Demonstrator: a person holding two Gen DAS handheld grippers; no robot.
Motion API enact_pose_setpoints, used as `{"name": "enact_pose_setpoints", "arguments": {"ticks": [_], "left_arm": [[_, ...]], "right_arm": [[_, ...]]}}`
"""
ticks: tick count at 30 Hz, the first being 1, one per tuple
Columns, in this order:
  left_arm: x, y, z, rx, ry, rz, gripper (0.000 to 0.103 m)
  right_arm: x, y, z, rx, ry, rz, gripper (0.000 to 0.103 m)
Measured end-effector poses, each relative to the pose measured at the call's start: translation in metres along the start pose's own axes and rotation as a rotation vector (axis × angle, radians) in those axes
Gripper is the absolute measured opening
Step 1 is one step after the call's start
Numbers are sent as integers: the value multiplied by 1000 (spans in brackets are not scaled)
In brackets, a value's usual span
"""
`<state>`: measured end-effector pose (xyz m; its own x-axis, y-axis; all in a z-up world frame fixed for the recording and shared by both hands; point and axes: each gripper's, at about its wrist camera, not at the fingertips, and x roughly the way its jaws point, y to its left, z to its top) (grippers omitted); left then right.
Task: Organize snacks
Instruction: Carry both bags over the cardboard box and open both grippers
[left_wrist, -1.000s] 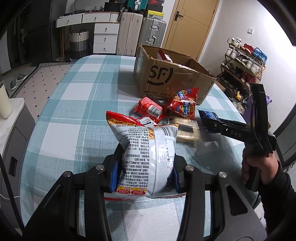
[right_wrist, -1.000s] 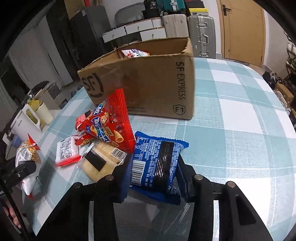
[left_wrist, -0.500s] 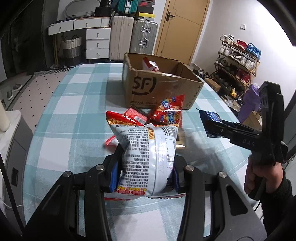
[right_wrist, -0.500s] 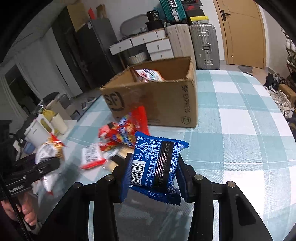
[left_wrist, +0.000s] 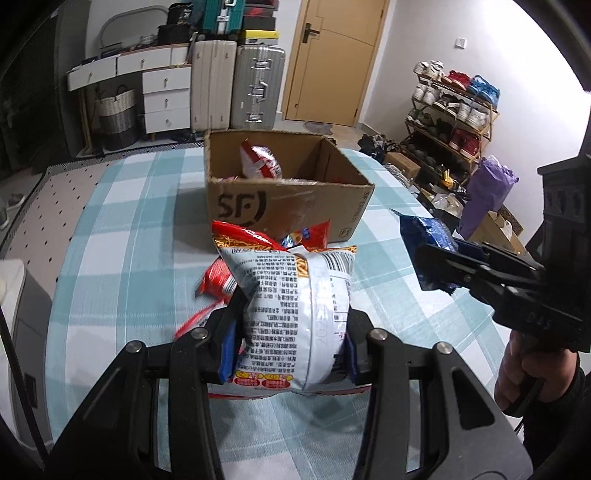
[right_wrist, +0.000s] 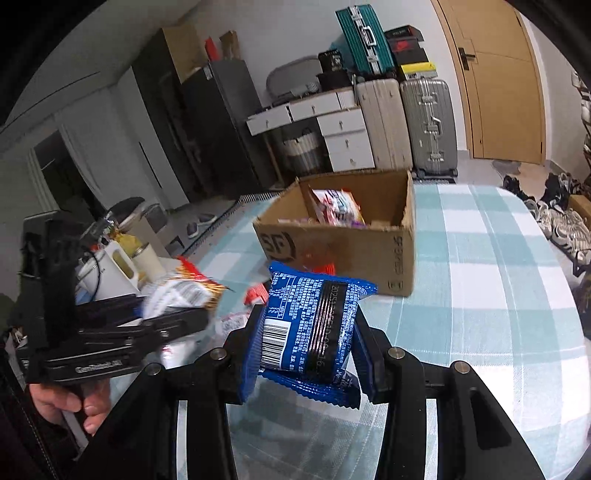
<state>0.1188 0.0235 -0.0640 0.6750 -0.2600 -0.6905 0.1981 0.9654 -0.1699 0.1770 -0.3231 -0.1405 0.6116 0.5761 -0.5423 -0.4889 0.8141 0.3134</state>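
Two suitcases (left_wrist: 236, 85) stand beside a white drawer unit (left_wrist: 166, 99) near a wooden door (left_wrist: 332, 59). A shoe rack (left_wrist: 450, 114) lines the wall, a purple bag (left_wrist: 487, 192) below it.

The right gripper (right_wrist: 308, 328) is clamped on a blue snack packet (right_wrist: 310, 325), held upright above the worktop (right_wrist: 498, 295) with its barcode facing the camera. Beyond it, an open cardboard box (right_wrist: 354, 251) stands on the checked cloth, with a red-and-white packet (right_wrist: 336, 205) leaning inside. At the left, a hand (right_wrist: 70, 402) holds the left gripper (right_wrist: 199, 314), which is closed on a white and orange bag (right_wrist: 181, 293). Blurred red packets (right_wrist: 256, 293) lie on the worktop between the bag and the box. Far behind stand suitcases (right_wrist: 424, 125), white drawers (right_wrist: 343, 136) and a wooden door (right_wrist: 498, 81).
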Motion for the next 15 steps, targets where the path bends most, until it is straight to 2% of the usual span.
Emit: {"name": "enact_pose_setpoints", "arguments": {"ticks": [9,15], "left_arm": [[8,-1,43,7,-5,-24,41],[17,-1,81,21,-11,-11,41]], "right_arm": [[-12,8,31,-41,-32,14,43],[-7,11,61,-76,-42,13,43]]}}
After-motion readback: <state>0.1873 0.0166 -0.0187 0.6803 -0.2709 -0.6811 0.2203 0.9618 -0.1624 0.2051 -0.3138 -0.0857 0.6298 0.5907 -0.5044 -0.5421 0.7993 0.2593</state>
